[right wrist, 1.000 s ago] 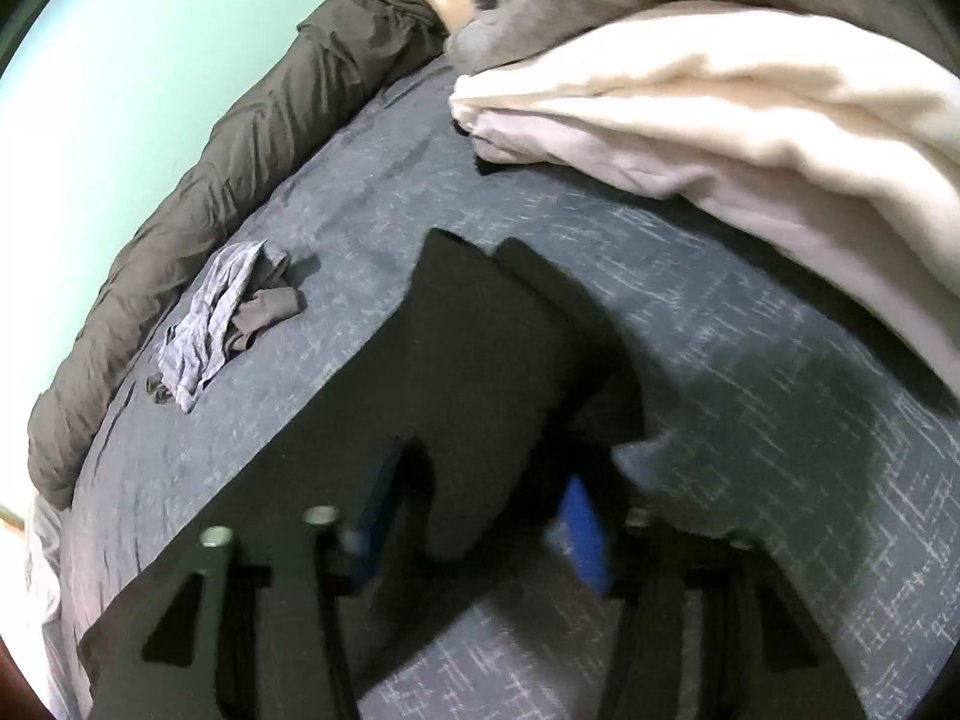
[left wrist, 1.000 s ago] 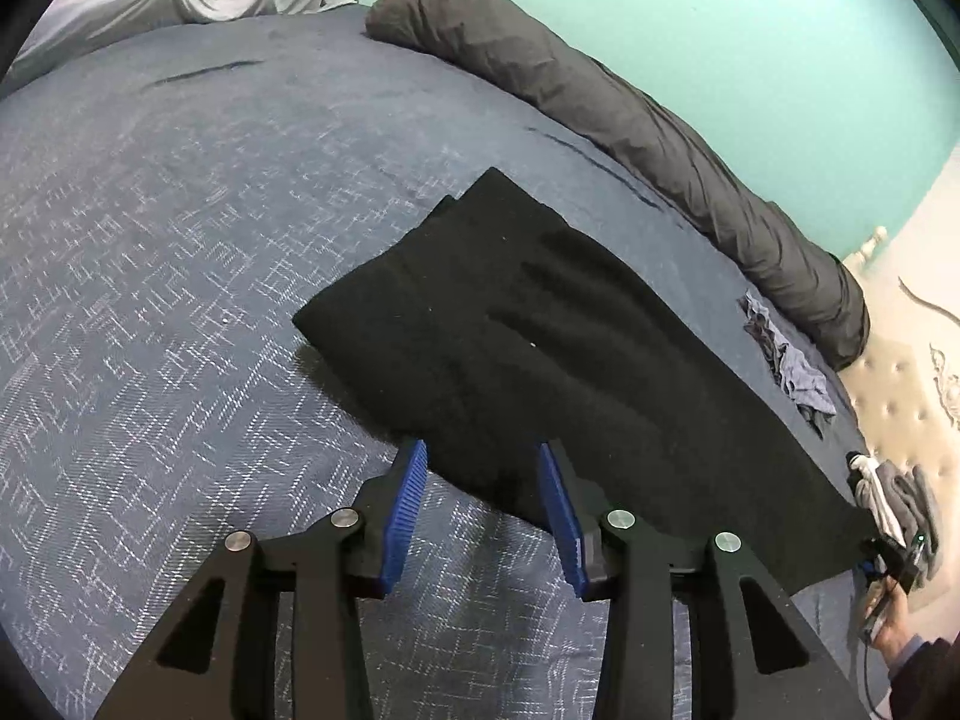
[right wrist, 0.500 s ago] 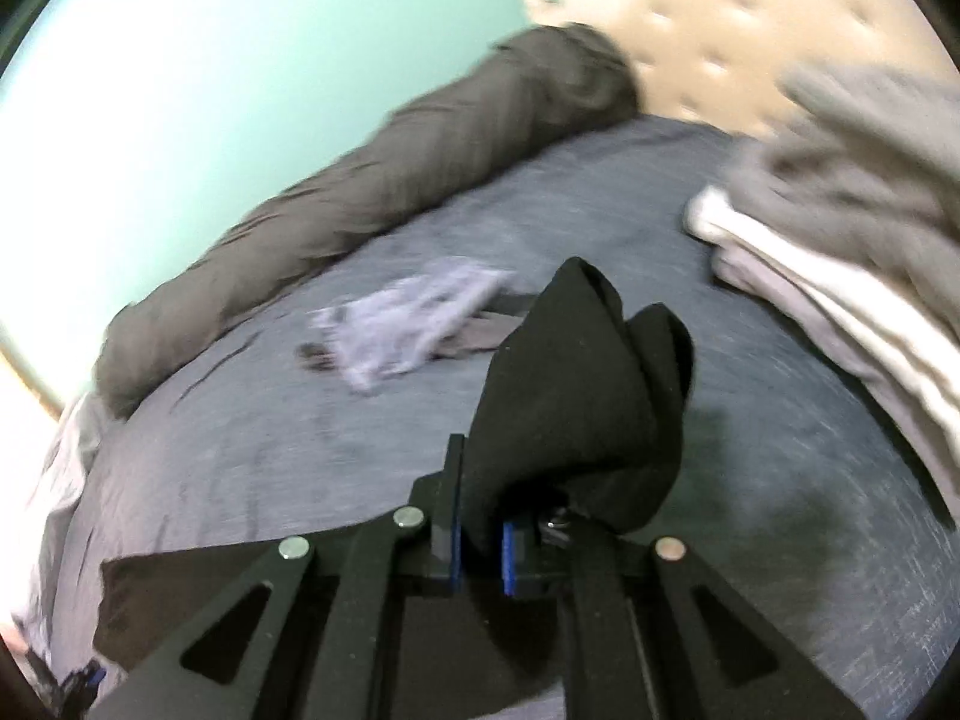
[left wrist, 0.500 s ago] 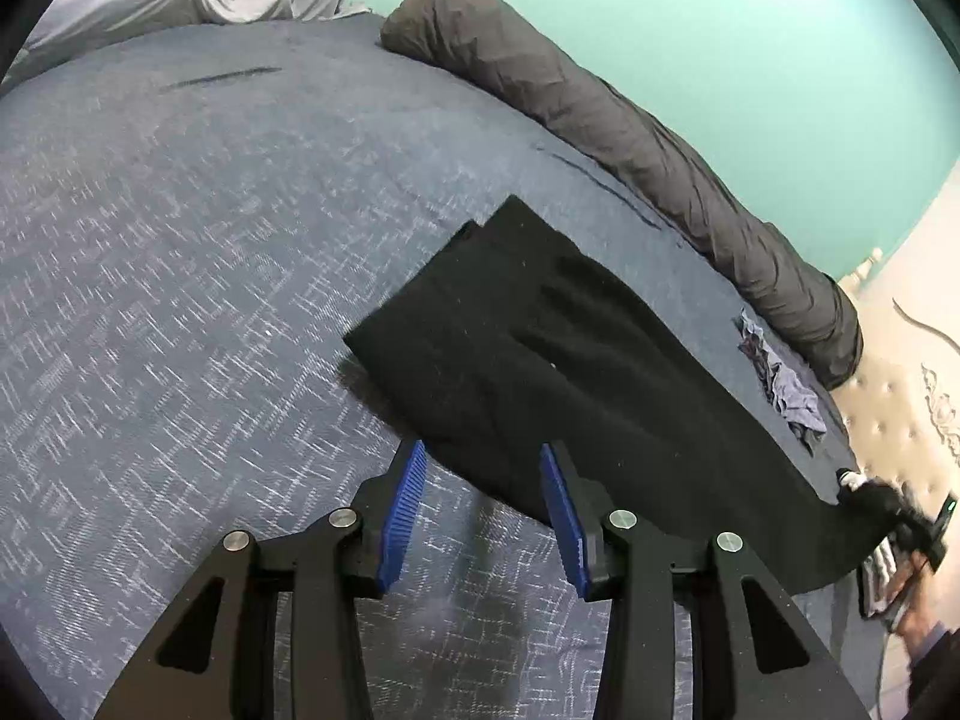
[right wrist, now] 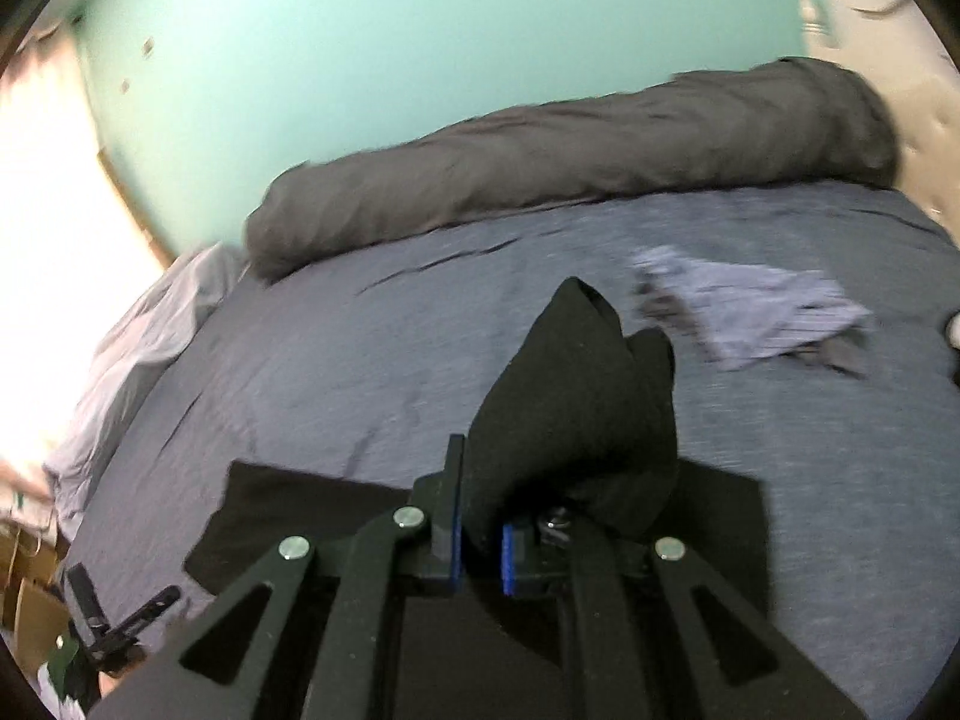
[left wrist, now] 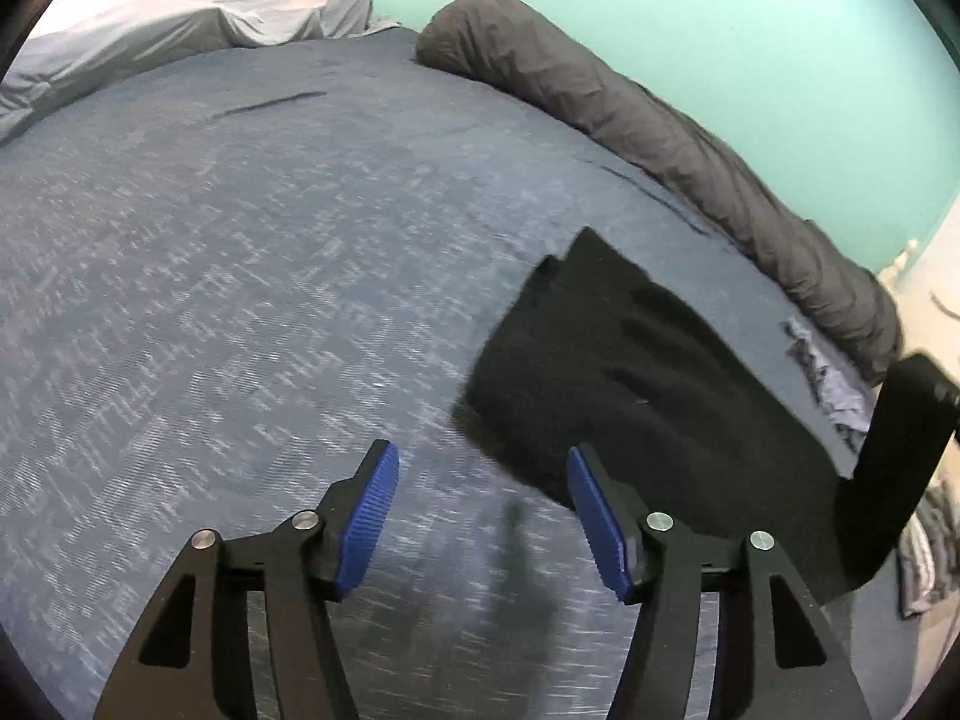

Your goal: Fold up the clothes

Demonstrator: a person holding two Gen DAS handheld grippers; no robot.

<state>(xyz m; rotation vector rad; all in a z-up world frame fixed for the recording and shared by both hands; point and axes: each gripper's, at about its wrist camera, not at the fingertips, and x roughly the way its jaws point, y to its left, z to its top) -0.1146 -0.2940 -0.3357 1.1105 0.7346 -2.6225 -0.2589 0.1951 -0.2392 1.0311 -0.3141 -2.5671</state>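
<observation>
— Left wrist view first: what do you see?
— My left gripper (left wrist: 480,516) hangs above the blue bedspread (left wrist: 240,300), blue pads spread wide with nothing between them. The black garment (left wrist: 630,384) lies flat just ahead to the right, its far end lifted.
— And the right one?
— My right gripper (right wrist: 480,540) is clamped on that lifted end; bunched black cloth stands up from the pads. A grey bolster (right wrist: 570,162) lies along the green wall (right wrist: 420,30), a striped cloth (right wrist: 756,312) near it.

The black garment (left wrist: 630,384) lies long and flat on the bed, with its right end (right wrist: 576,396) lifted and bunched.
</observation>
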